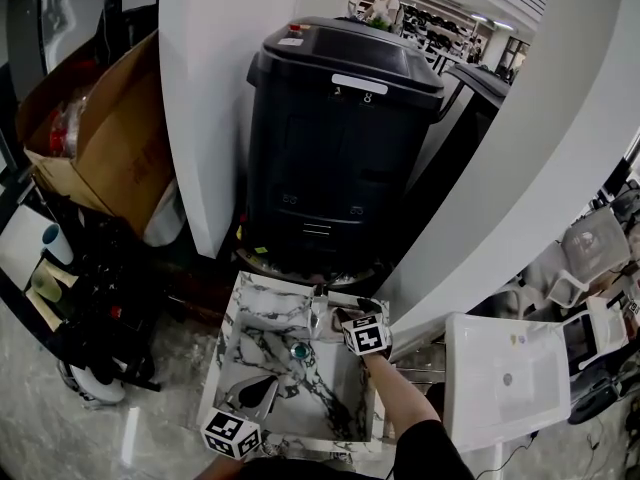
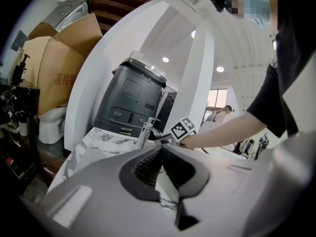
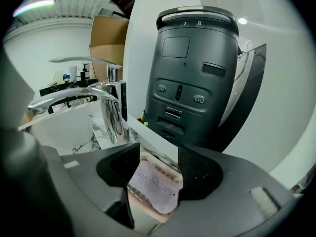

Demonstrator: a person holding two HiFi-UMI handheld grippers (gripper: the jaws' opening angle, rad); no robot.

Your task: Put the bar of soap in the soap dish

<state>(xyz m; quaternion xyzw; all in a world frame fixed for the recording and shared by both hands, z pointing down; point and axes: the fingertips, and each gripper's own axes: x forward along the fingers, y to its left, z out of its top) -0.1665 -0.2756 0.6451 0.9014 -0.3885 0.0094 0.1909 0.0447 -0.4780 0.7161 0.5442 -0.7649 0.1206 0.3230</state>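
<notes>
Right claw [image 3: 159,155] stands wide open, pads clear of everything. The bar of soap [image 3: 157,187] lies flat just below and between its jaws, lettered face up, touching neither pad. It sits inside the pink soap dish [image 3: 143,201], whose ribbed rim shows just beyond the bar, toward the claw's tips. Judgement: placement looks done; the step in hand is getting the claw away without disturbing it. Best to keep the jaws at this spread and draw back along the claw's own line, up and away from the dish, no sideways sweep, since either pad could nudge the bar askew or drag the light dish along the marble worktop [image 1: 228,346]. The chrome tap [image 3: 111,115] stands close to the claw's left and ahead; any drift that way risks a knock. Left claw [image 2: 160,154] is drawn together at the tips, nothing in it, held well back from the dish on the near side; no need for it.
</notes>
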